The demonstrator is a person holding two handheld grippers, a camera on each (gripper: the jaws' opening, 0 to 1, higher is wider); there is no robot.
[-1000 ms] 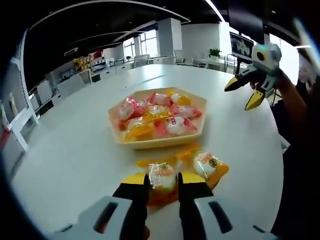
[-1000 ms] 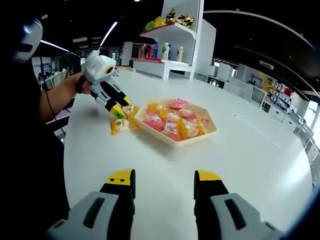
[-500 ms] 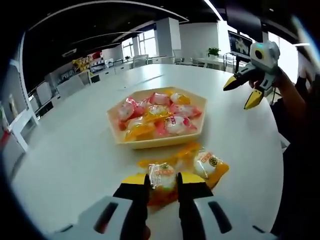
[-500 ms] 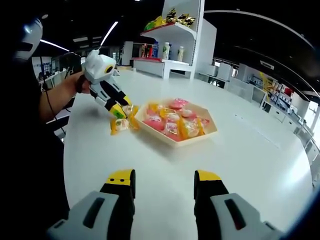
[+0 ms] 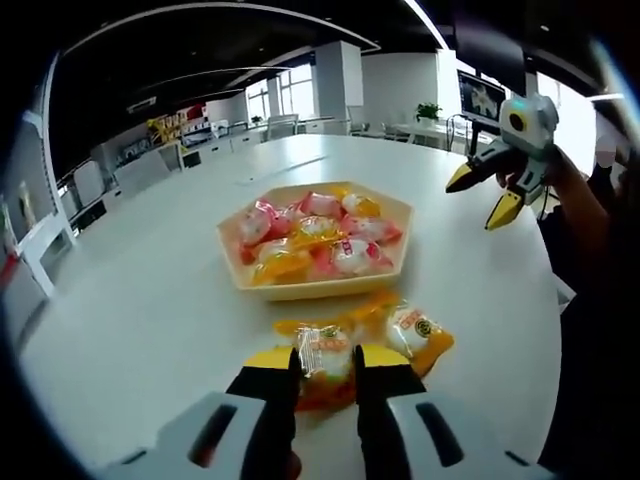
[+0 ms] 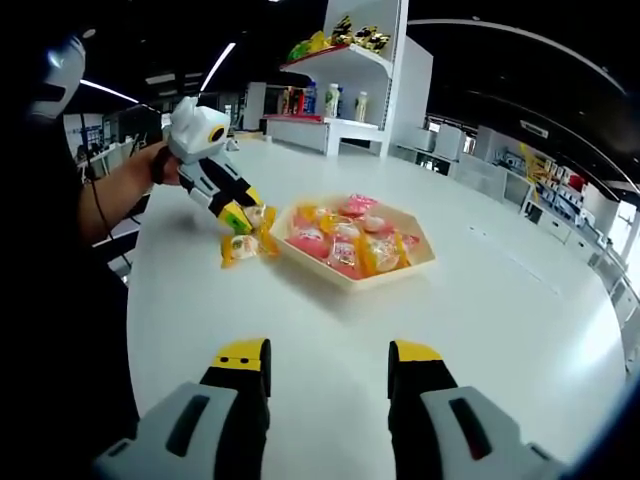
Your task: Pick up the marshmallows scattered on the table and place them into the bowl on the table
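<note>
Your left gripper [image 5: 326, 362] is closed on a wrapped marshmallow [image 5: 322, 349] in an orange packet, at 6 o'clock in the left gripper view, low over the white surface [image 5: 150, 310]. Just beside it at 4 o'clock lies a second packet [image 5: 418, 331], touching the first, and another orange wrapper [image 5: 372, 303] sits between them and the bowl [image 5: 318, 285]. That tan hexagonal bowl stands at 12 o'clock from your jaws, holding a heap of pink, white and orange wrapped marshmallows. Your right gripper [image 6: 328, 365] is open with nothing between its jaws, hanging above bare surface; in the left gripper view you see it raised at 2 o'clock, jaws apart. The right gripper view gives you the left gripper [image 6: 236, 215] from the side, at 10 o'clock beside the bowl, and a tall white shelf unit [image 6: 350, 60] with bottles and packets behind the surface. The left gripper view instead looks toward windows [image 5: 290, 88], office desks and a potted plant [image 5: 428, 105].
</note>
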